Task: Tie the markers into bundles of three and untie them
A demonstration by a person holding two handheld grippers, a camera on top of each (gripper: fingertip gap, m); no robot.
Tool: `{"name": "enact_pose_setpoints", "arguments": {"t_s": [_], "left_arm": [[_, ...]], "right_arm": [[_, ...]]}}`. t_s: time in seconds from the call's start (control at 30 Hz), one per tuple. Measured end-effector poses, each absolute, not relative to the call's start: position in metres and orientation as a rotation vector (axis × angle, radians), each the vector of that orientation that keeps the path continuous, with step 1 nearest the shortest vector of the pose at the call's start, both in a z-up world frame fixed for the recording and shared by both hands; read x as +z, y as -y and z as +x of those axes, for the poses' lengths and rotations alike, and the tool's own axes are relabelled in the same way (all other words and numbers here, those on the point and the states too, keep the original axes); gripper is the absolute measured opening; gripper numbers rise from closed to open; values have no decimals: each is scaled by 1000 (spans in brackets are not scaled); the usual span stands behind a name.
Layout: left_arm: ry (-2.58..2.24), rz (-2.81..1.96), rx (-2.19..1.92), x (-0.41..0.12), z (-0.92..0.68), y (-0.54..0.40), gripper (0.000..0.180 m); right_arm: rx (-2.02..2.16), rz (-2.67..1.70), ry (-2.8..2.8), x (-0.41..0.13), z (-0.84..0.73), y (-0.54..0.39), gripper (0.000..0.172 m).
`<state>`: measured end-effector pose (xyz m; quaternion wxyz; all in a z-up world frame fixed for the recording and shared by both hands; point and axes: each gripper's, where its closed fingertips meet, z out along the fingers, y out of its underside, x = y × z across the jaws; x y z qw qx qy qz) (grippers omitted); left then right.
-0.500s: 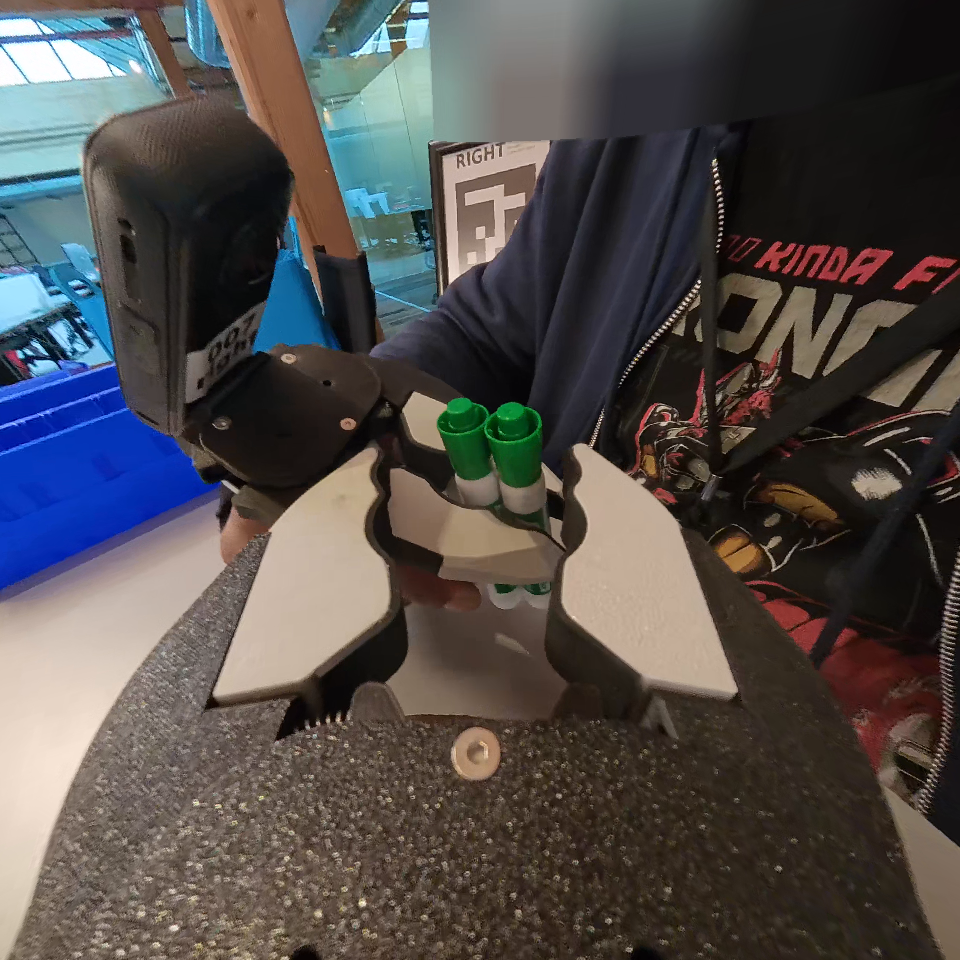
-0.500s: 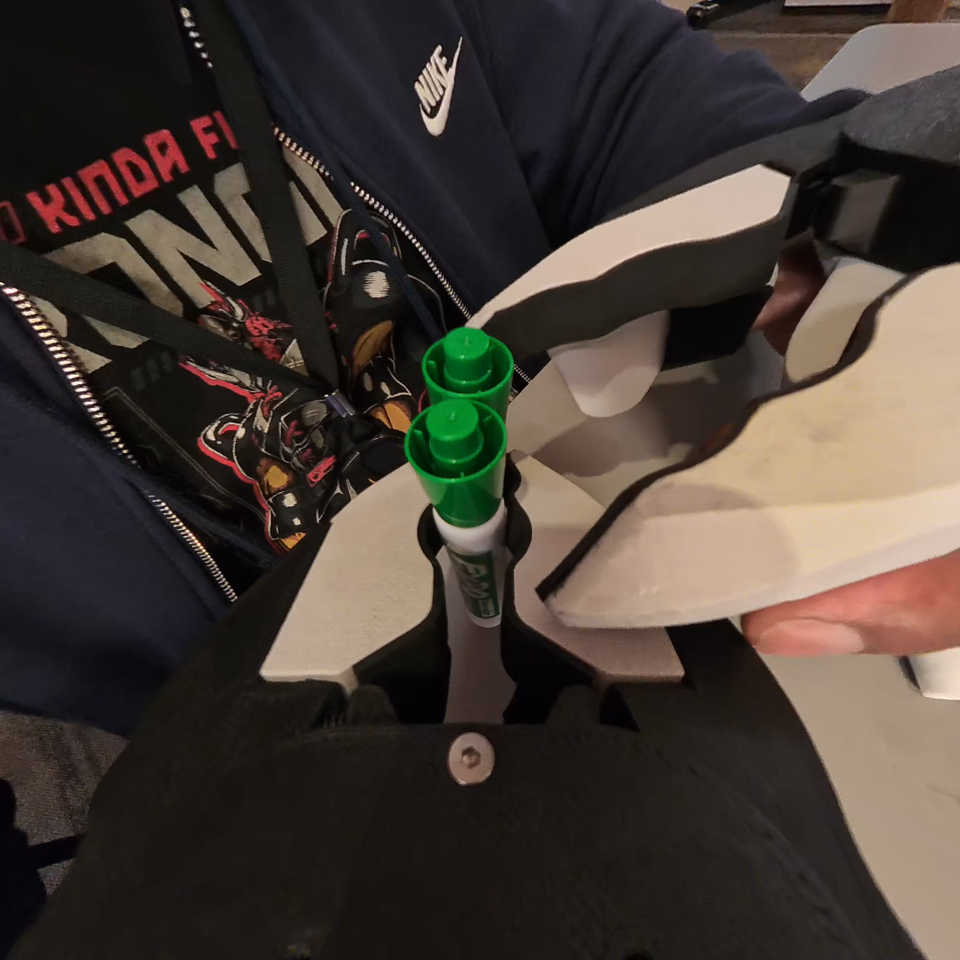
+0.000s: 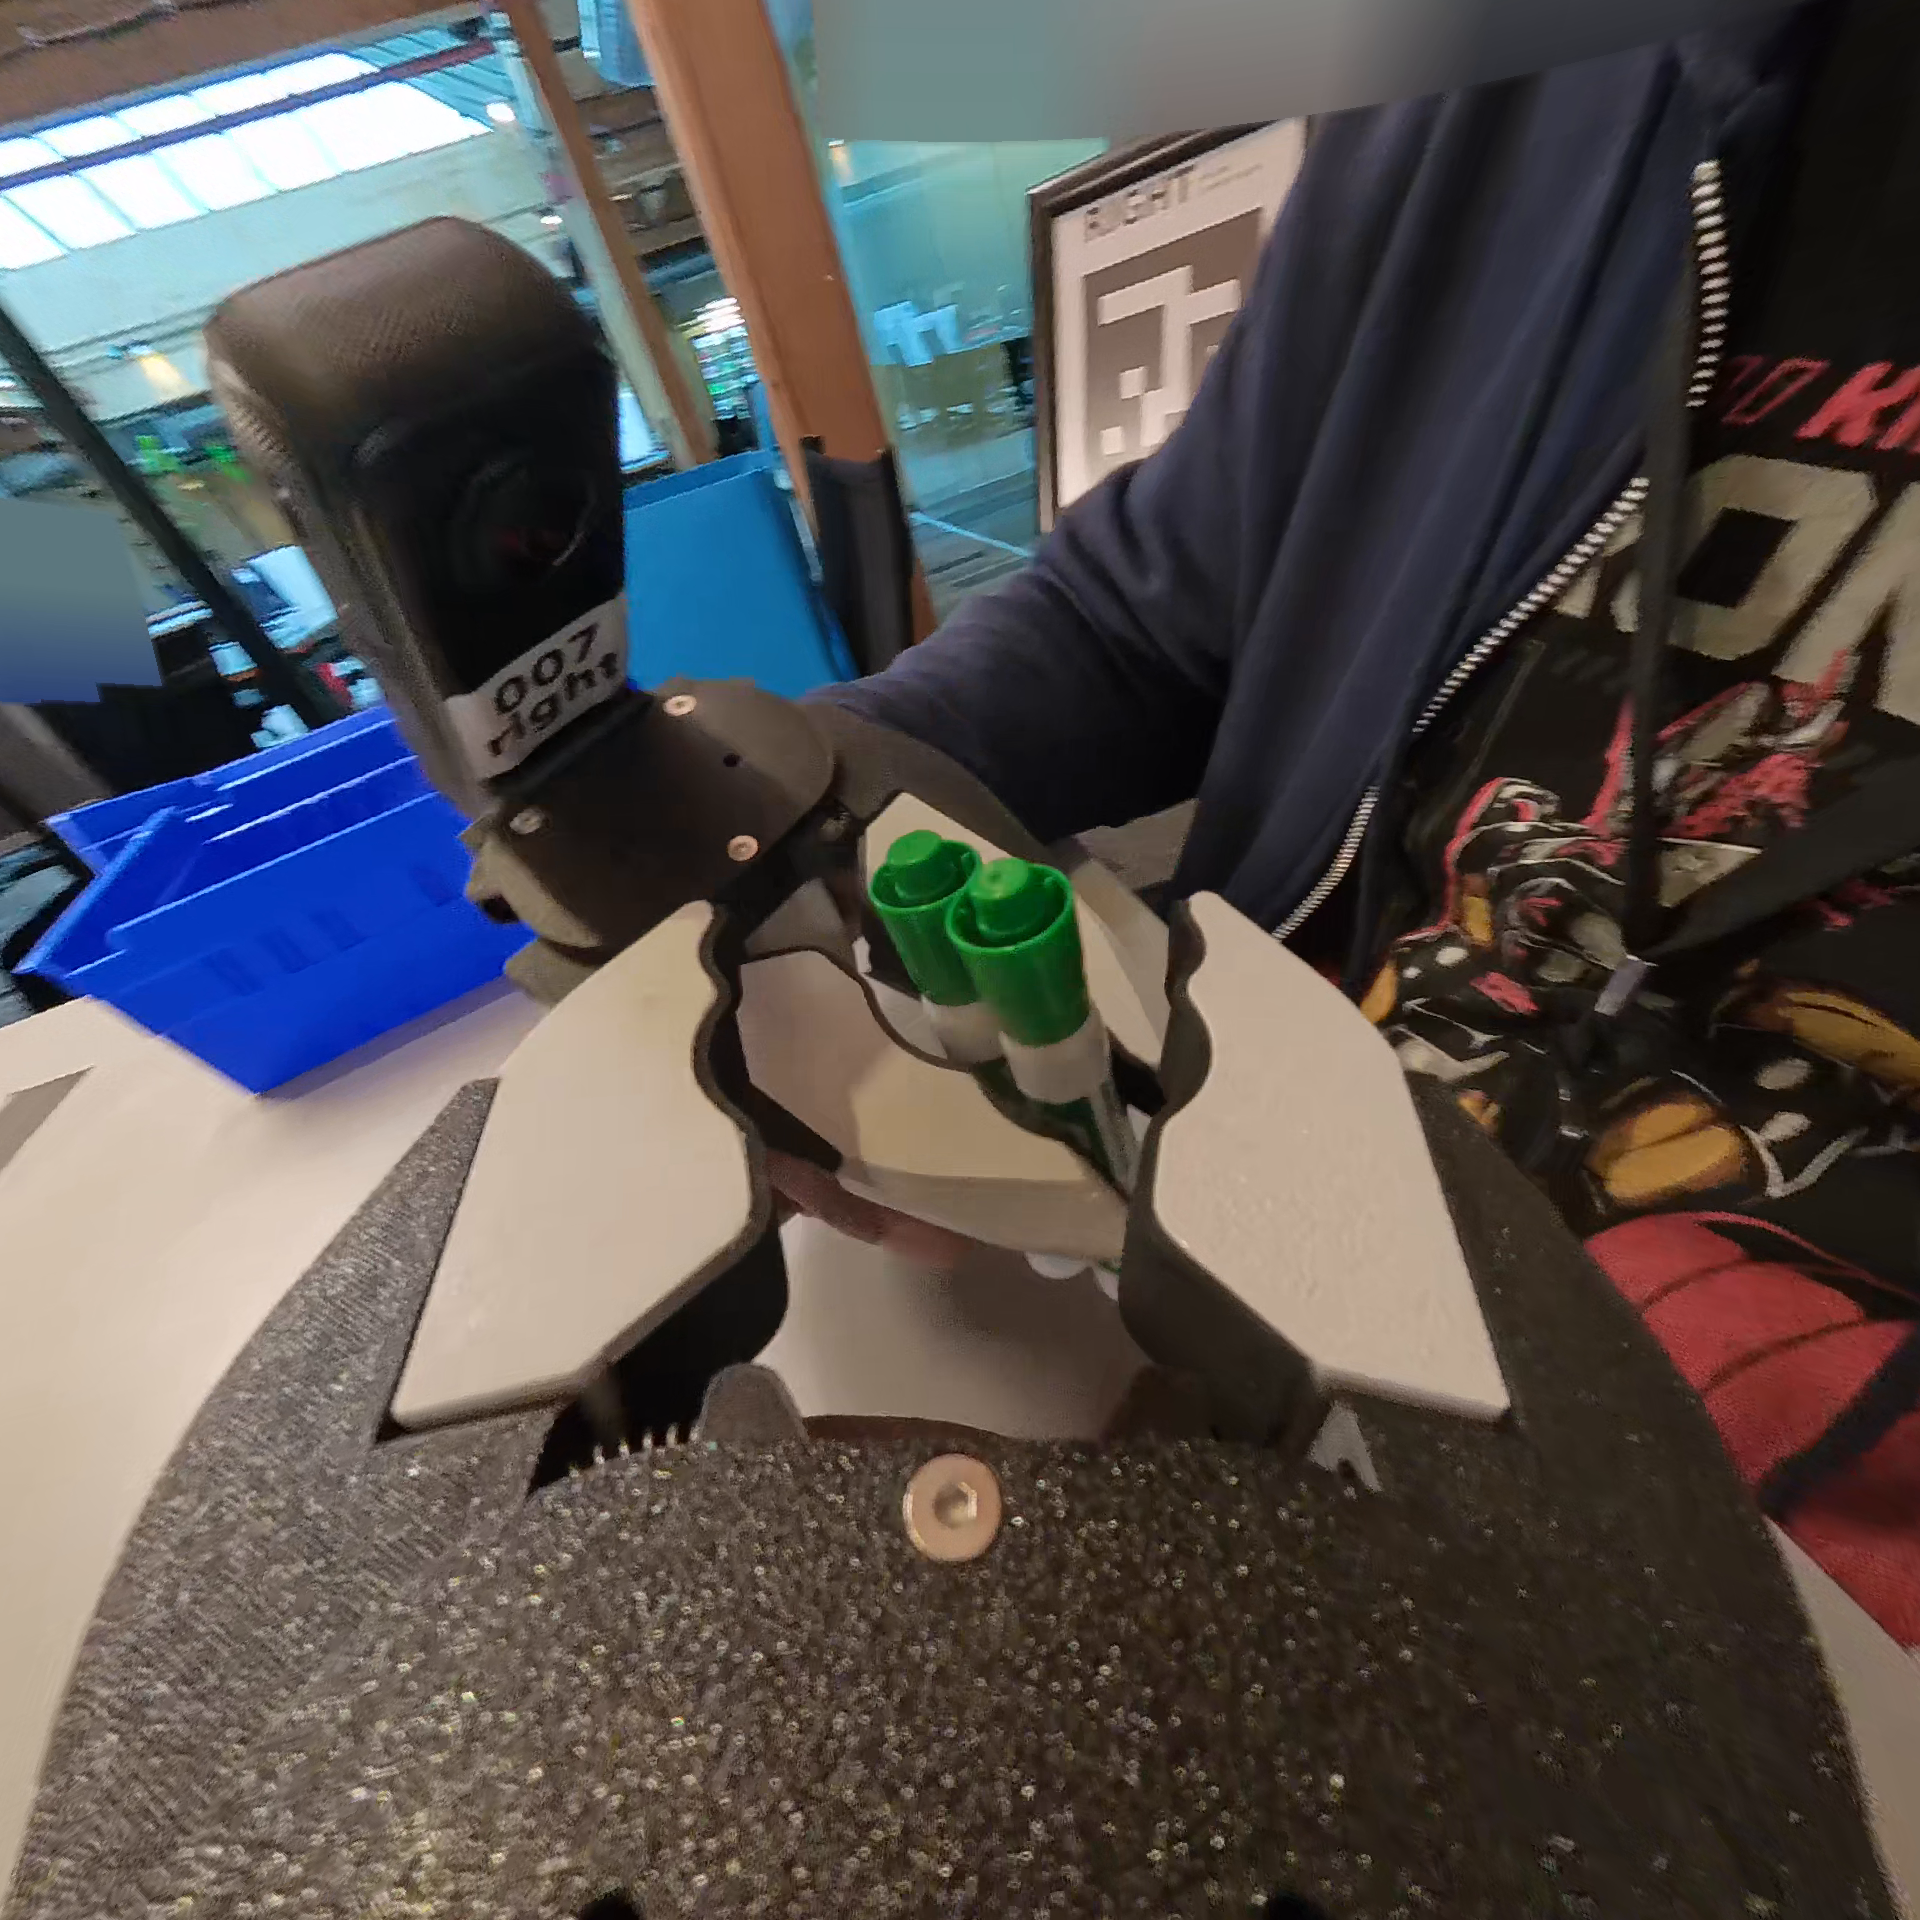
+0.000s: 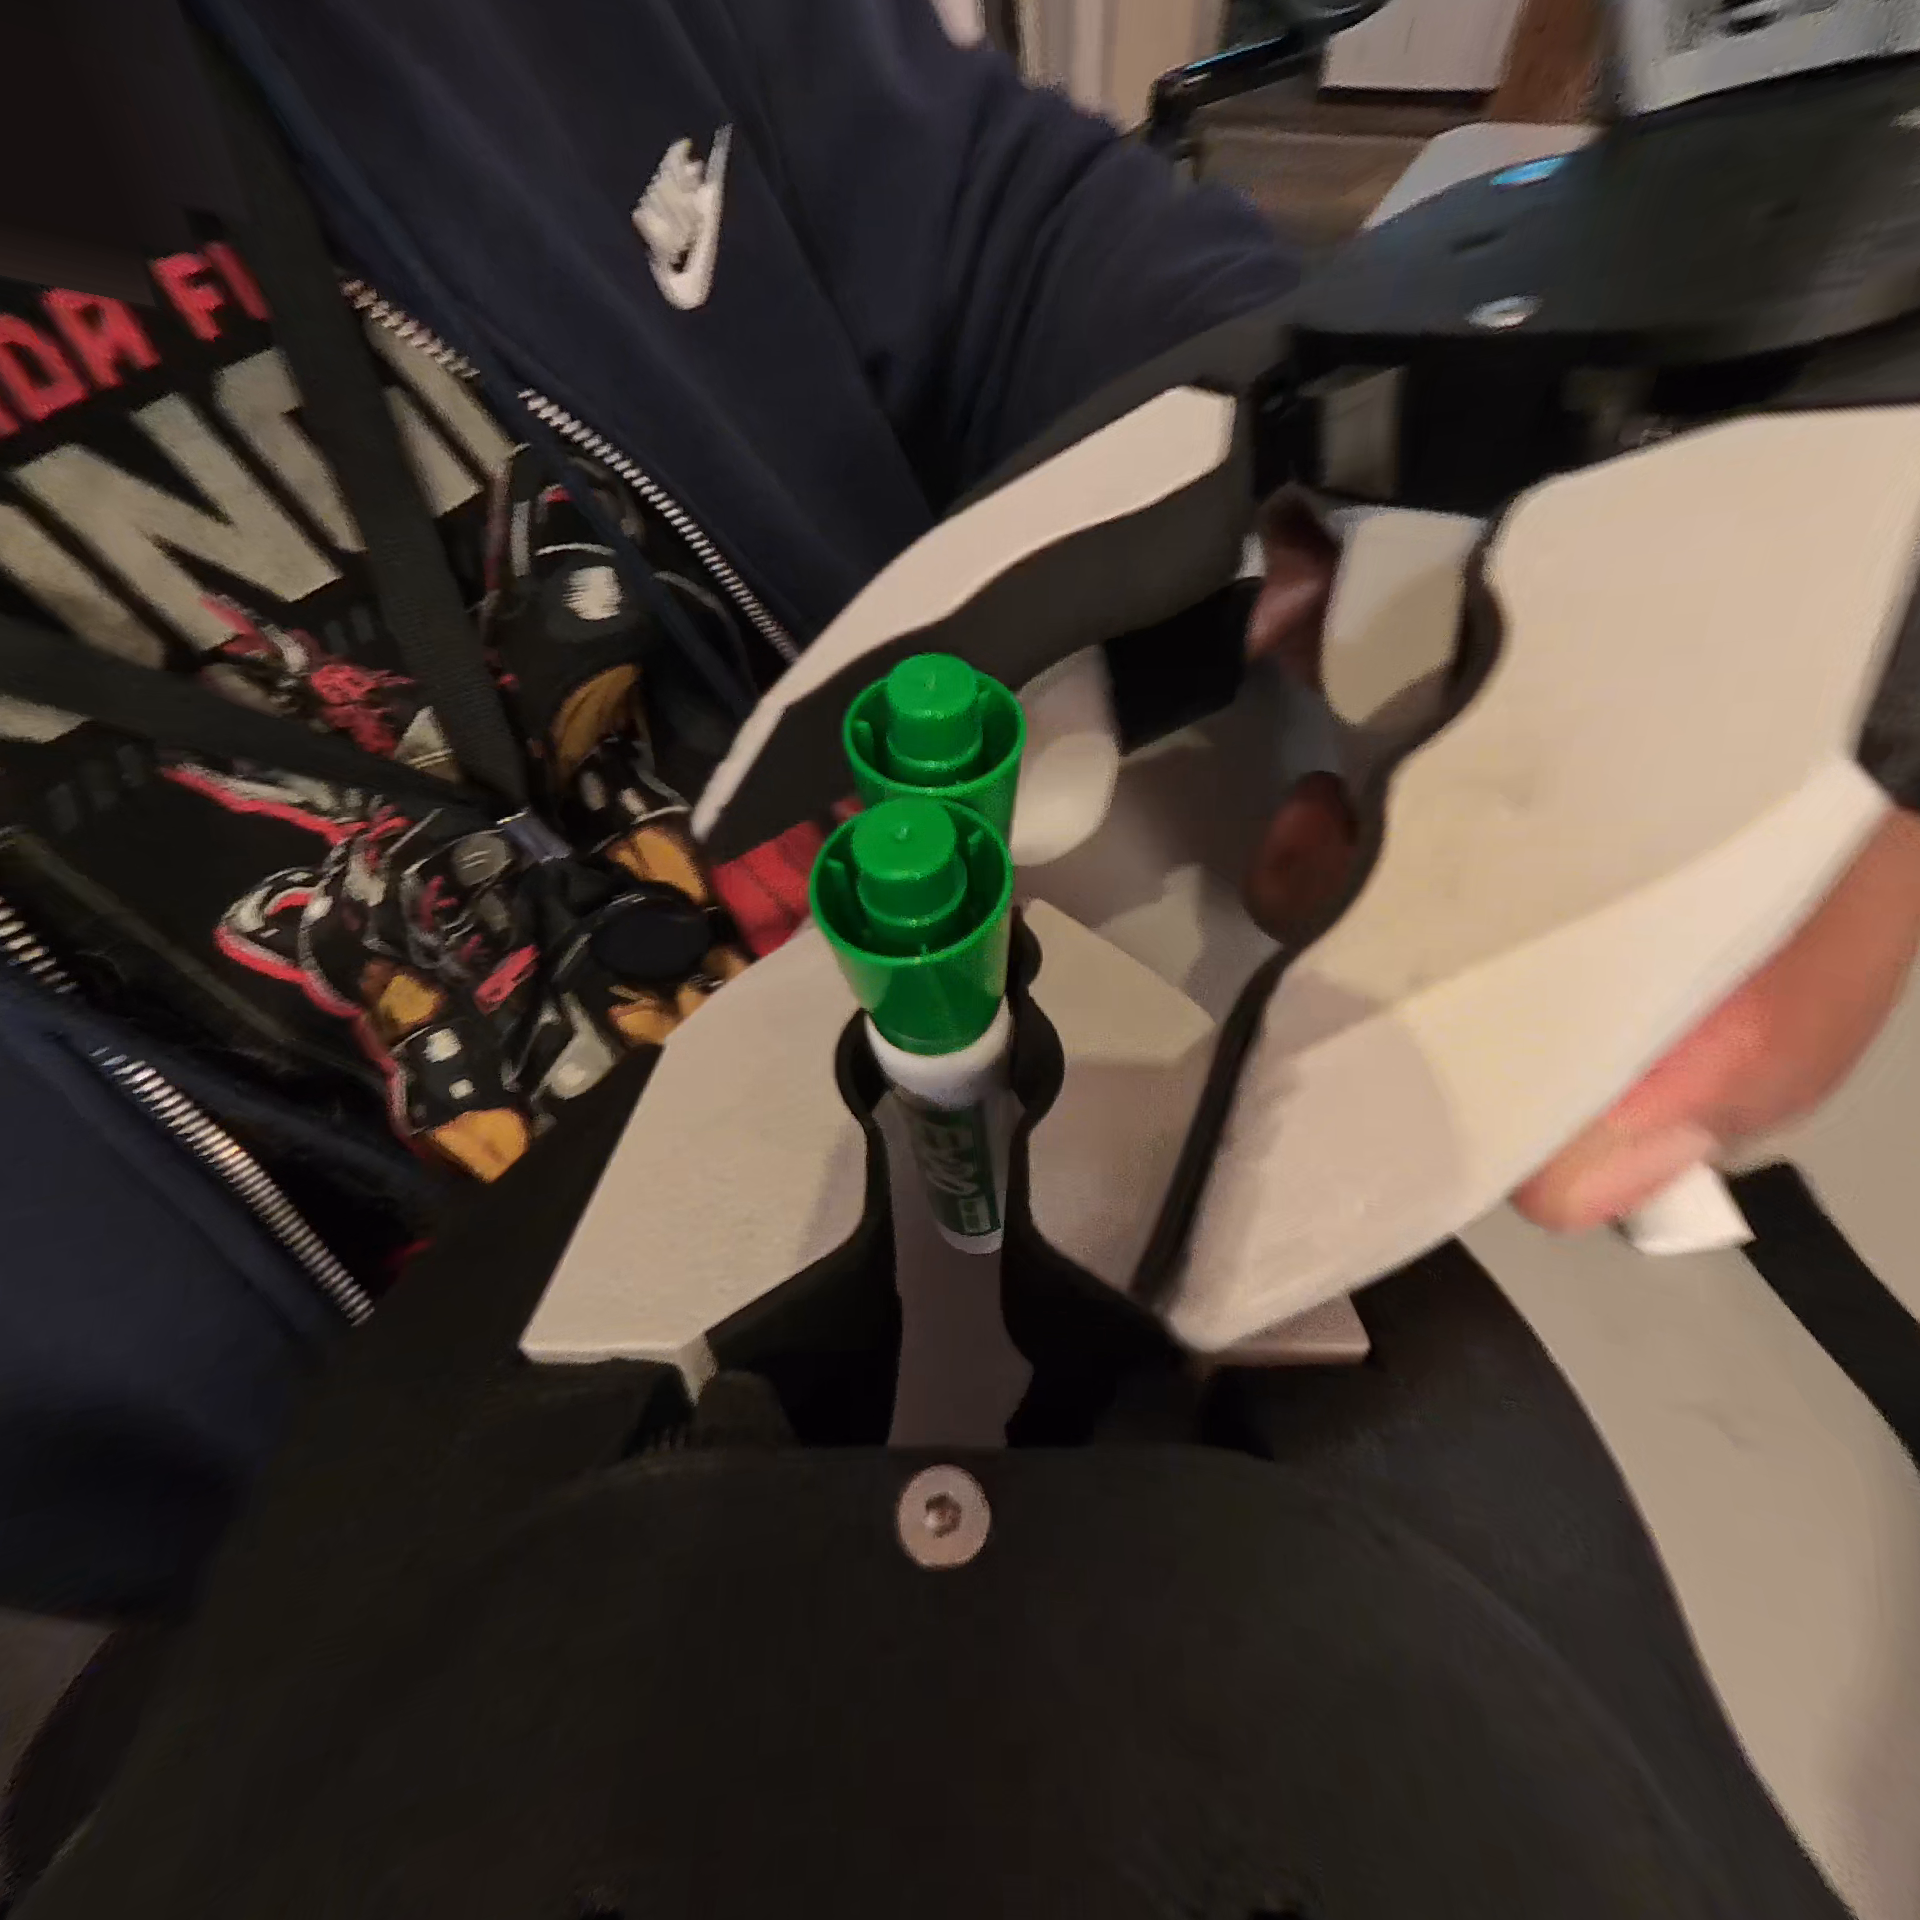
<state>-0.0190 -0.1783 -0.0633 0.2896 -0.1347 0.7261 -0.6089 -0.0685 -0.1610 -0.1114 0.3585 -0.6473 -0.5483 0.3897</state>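
Note:
Two green-capped markers (image 4: 914, 925) stand upright side by side. My right gripper (image 4: 940, 1049) is shut on their white barrels, just below the caps. They also show in the left wrist view (image 3: 1013, 956), held by the right gripper (image 3: 1049, 1101) straight ahead. My left gripper (image 3: 951, 920) is wide open and holds nothing. Its fingers (image 3: 613, 1122) stand on either side of the right gripper's tips without touching the markers. In the right wrist view the left gripper's fingers (image 4: 1039, 561) reach in from the right, one behind the caps and one in front.
A person in a dark blue hoodie (image 3: 1351, 520) stands close behind both grippers; a hand (image 4: 1662, 1091) holds the left one. Blue bins (image 3: 291, 935) sit on the white table (image 3: 125, 1247) at the left. A wooden post (image 3: 748, 260) rises behind.
My left gripper's jaws have spread wider and it has shifted a little around the right gripper. The right gripper keeps the two markers clamped as before.

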Motion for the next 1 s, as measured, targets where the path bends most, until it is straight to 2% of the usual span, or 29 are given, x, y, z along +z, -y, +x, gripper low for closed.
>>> {"name": "enact_pose_setpoints", "arguments": {"t_s": [0.13,0.23,0.33,0.4,0.57,1.0], "left_arm": [[-1777,-580,-1461,-54,-5,155,80],[-1514,-923,-1296,-41,9,118,82],[-1219,-1229,-1273,-37,7,93,82],[-1107,-1270,-1303,-34,5,97,81],[-1164,-1296,-1154,-49,14,112,76],[-1305,-1368,-1197,-70,10,131,55]], "right_arm": [[769,-1726,1165,-102,-51,123,19],[541,-1761,920,-92,-29,93,20],[342,-1811,663,-87,-6,71,19],[275,-1846,555,-91,0,67,19],[91,-1890,519,-105,-4,75,18],[-138,-1844,611,-107,-5,85,18]]}}
